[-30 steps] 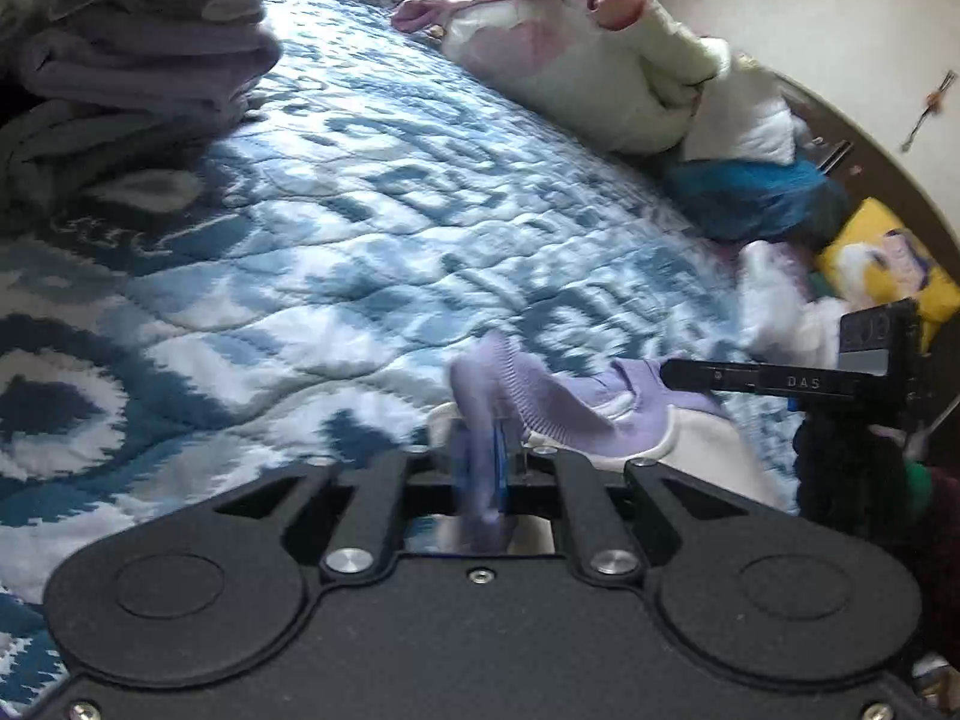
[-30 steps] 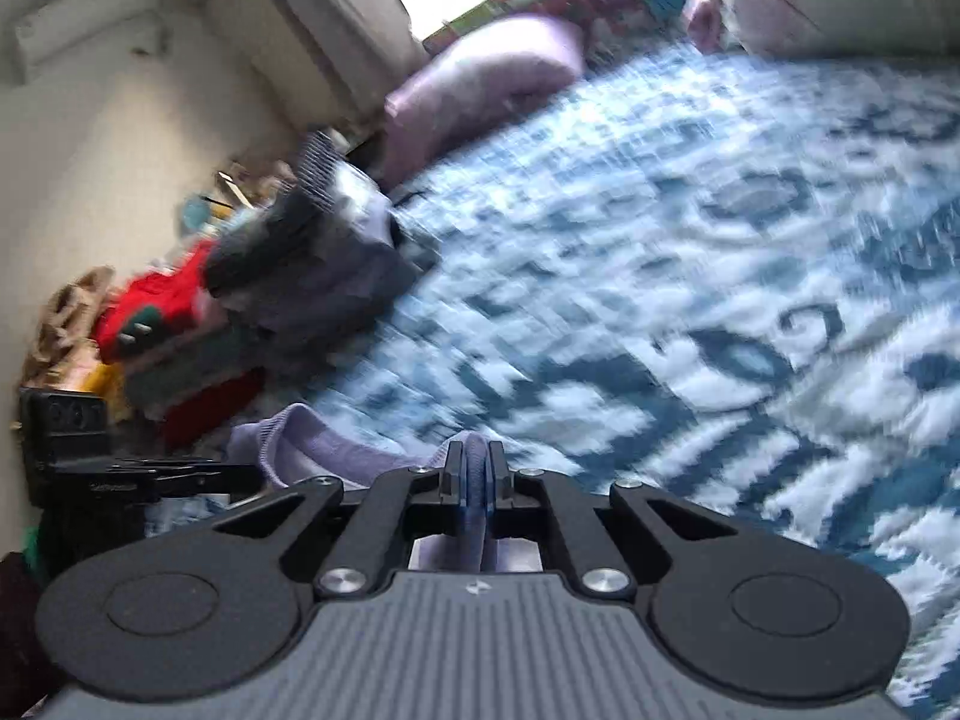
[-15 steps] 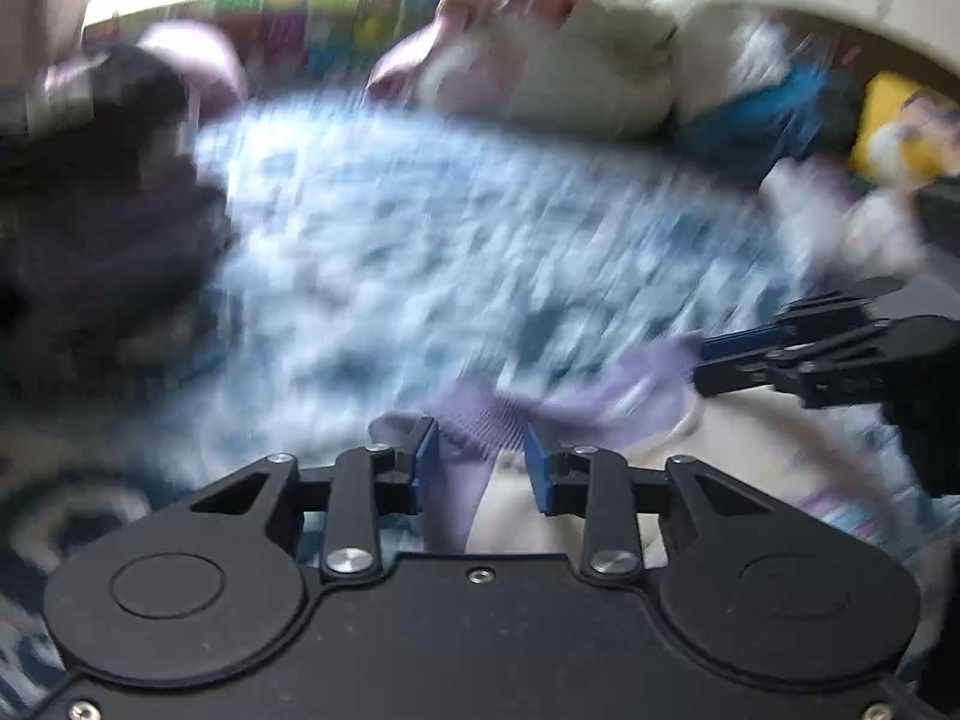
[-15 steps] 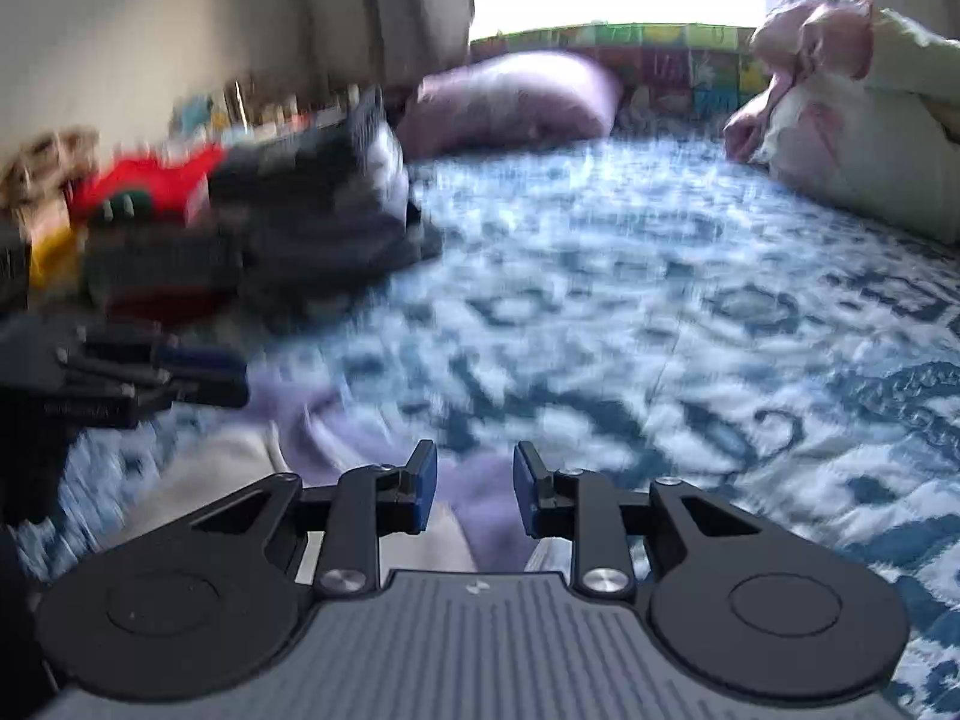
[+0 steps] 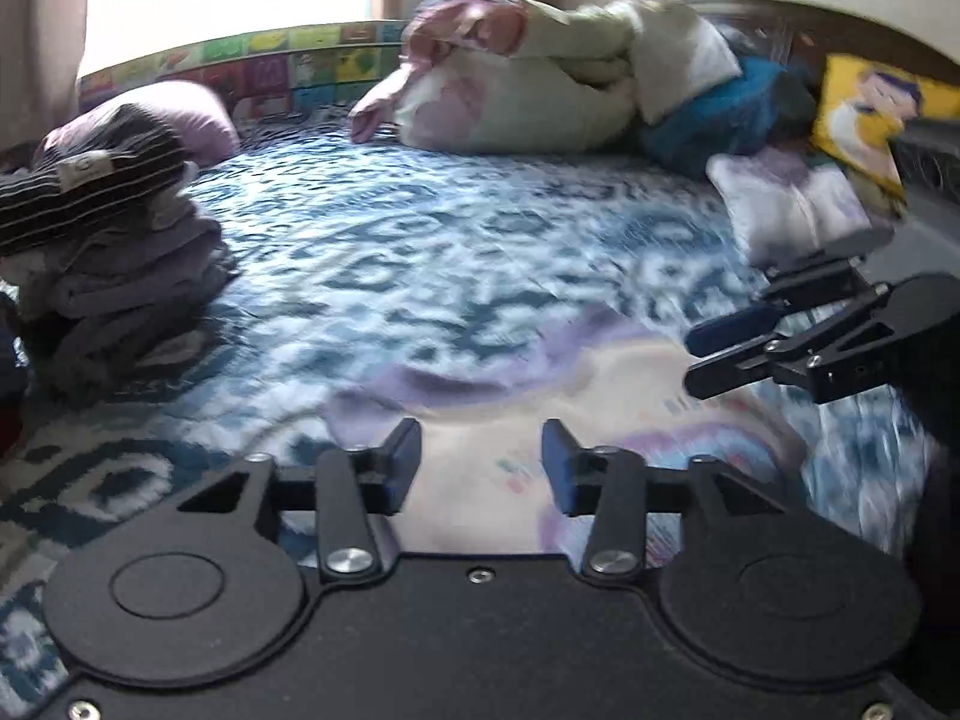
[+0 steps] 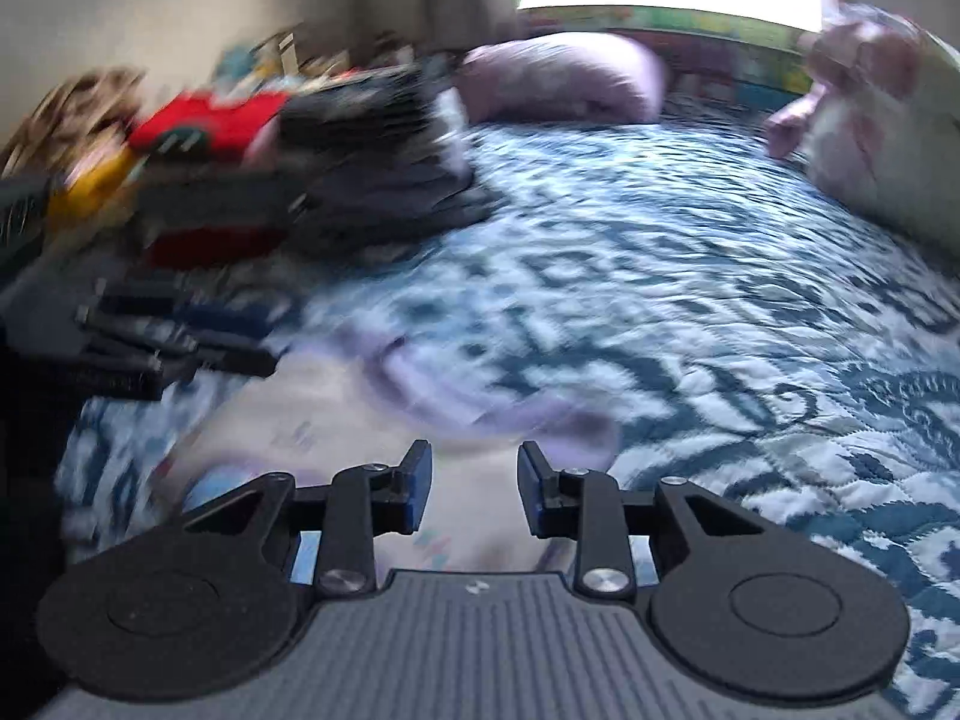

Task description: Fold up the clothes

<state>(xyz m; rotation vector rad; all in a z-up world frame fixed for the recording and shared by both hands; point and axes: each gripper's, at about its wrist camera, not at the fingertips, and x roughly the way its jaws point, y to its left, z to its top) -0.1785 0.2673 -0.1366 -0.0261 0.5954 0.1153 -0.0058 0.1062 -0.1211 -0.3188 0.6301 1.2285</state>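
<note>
A cream garment with lilac trim (image 5: 576, 384) lies flat on the blue patterned quilt (image 5: 420, 252). My left gripper (image 5: 480, 468) is open and empty just above its near edge. My right gripper (image 6: 471, 483) is open and empty over the same garment (image 6: 336, 408). The right gripper also shows at the right of the left wrist view (image 5: 756, 348), and the left gripper at the left of the right wrist view (image 6: 180, 354). Both views are blurred by motion.
A stack of folded clothes (image 5: 114, 264) sits at the left, topped by a striped piece; it shows beside red clothes (image 6: 204, 120) in the right wrist view. Bundled bedding (image 5: 528, 78), a lilac pillow (image 6: 564, 78) and a yellow cushion (image 5: 870, 108) line the far side.
Both grippers were shut on the lilac collar; they have opened and let it go. The garment now lies flat and both grippers have drawn back and levelled.
</note>
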